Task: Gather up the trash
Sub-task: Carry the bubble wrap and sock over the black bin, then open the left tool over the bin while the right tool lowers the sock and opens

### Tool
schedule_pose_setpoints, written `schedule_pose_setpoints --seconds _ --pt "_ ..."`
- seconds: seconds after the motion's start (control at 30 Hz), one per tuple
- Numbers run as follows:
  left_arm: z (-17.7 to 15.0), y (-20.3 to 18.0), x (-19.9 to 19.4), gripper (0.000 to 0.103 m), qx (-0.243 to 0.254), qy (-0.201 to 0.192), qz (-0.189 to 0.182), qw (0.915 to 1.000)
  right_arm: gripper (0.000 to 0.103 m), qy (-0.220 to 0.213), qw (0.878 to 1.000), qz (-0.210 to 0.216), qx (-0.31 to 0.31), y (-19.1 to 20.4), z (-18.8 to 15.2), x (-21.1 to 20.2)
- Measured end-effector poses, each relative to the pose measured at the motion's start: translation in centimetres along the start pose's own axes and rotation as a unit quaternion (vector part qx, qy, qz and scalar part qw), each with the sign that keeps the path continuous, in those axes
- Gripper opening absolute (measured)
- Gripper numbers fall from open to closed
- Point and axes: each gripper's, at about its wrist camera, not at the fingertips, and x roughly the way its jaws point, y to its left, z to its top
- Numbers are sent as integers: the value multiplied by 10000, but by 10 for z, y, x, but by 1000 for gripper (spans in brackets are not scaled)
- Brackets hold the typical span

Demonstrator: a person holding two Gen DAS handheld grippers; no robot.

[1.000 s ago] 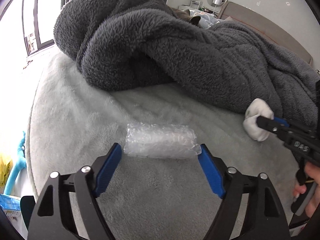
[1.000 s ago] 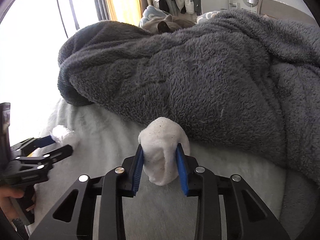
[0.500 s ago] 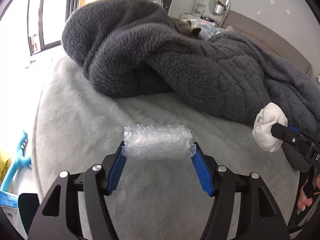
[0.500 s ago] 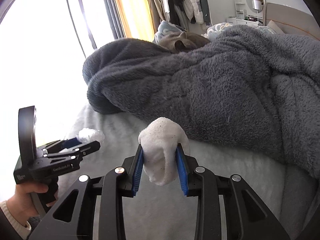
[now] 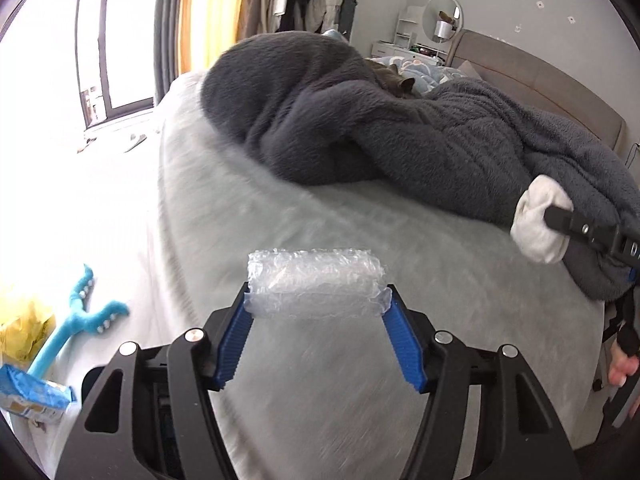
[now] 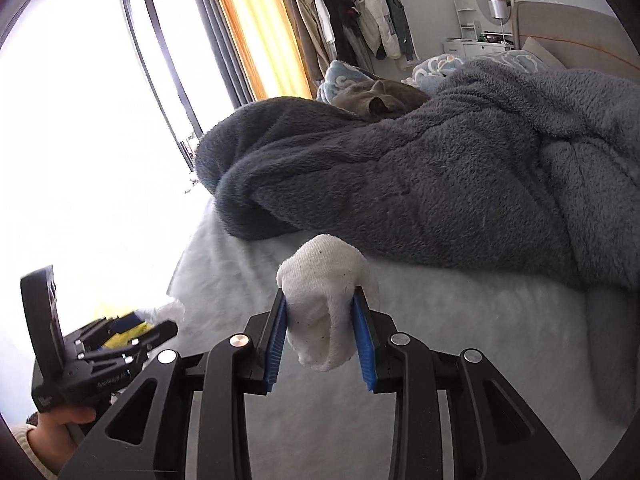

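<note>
My left gripper is shut on a roll of clear bubble wrap and holds it above the light grey bed sheet. My right gripper is shut on a balled white sock, lifted off the bed. The sock also shows in the left wrist view, at the right edge with the right gripper on it. The left gripper shows low at the left of the right wrist view, with the bubble wrap at its tips.
A thick dark grey fleece blanket lies heaped across the bed, with a grey cat behind it. Beside the bed on the floor are a blue toy, a yellow bag and a blue packet. A window is at the left.
My left gripper closed on the bubble wrap and lifted it off the sheet. Both grippers have risen and drawn back from the bed, the right one still holding the sock.
</note>
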Motion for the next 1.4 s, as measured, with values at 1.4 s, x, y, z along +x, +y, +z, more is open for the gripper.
schedule_pose_setpoints --seconds 1.4 --pt "-163 230 21 67 -1903 2315 777 9509 32 688 9717 1746 -1437 272 -91 63"
